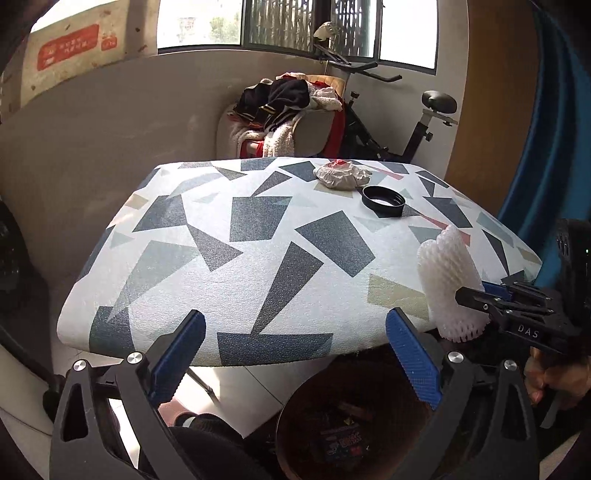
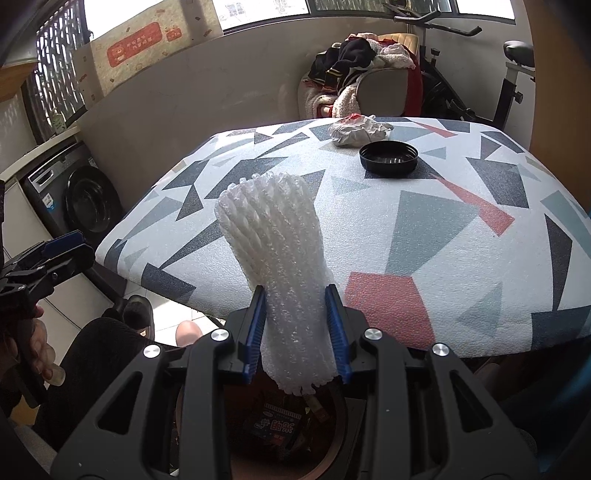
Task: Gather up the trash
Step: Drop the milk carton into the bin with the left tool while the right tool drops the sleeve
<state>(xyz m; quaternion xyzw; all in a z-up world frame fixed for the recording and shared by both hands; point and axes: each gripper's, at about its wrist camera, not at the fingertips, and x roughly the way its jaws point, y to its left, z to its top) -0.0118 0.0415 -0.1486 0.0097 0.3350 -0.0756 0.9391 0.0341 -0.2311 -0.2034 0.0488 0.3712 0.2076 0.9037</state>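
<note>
Bright daylight from blown-out windows (image 1: 199, 22), sharp focus, strong fisheye edge bending

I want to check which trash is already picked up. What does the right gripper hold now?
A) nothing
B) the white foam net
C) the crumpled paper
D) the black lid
B: the right gripper is shut on the white foam net, while the black lid and crumpled paper lie on the table.

Beyond the tabletop (image 1: 258, 236), patterned with grey, blue and red shards, a chair (image 1: 317, 129) heaped with clothes (image 1: 284, 99) stands against the wall. An exercise bike (image 1: 417, 122) stands just beside the chair. A front-loading washing machine (image 2: 79, 199) sits well apart from the tabletop.
</note>
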